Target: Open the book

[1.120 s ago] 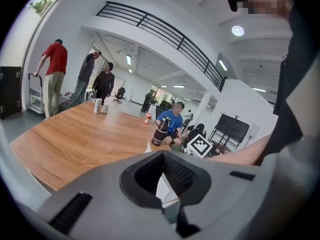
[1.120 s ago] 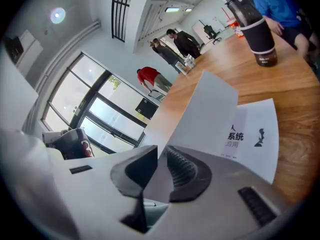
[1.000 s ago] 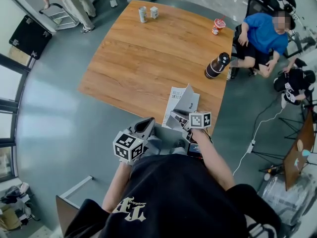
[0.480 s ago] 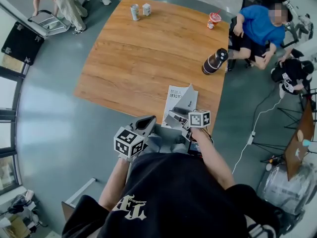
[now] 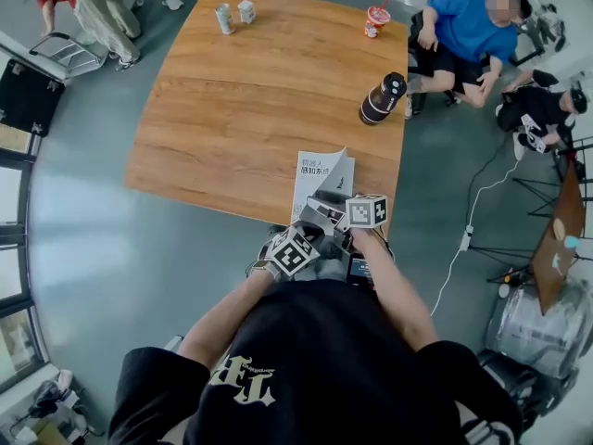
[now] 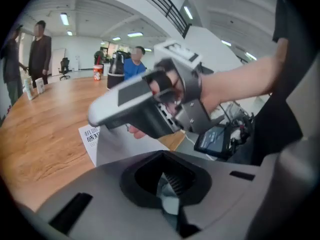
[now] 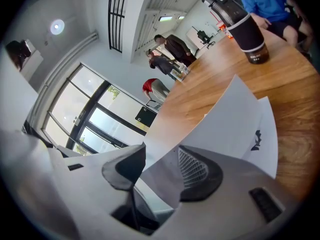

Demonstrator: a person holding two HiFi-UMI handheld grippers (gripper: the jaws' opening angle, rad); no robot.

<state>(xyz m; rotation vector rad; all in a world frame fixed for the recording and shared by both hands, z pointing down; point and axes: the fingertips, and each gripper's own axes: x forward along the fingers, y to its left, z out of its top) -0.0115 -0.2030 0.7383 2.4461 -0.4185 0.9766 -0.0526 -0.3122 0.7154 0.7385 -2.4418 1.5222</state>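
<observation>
Head view: the book (image 5: 320, 179) lies at the five o'clock edge of the table (image 5: 232, 91), its cover lifted but not laid flat.

Left gripper view: the left gripper (image 6: 167, 184) is clenched on nothing, with the book at its ten o'clock.

Right gripper view: the jaws of the right gripper (image 7: 160, 169) have just been opening, and the raised cover (image 7: 225, 119) stands released between them. The opening looks about half done; the cover is not yet folded flat.

Quick count: one table (image 5: 232, 109); one book (image 5: 315, 170); two cans (image 5: 223, 19); one red cup (image 5: 377, 19); one dark flask (image 5: 382, 98); one left gripper (image 5: 313, 239) plus one right gripper (image 5: 321, 204); three bystanders (image 5: 459, 26) clearly in view, plus some legs at the top edge I can't count.
</observation>
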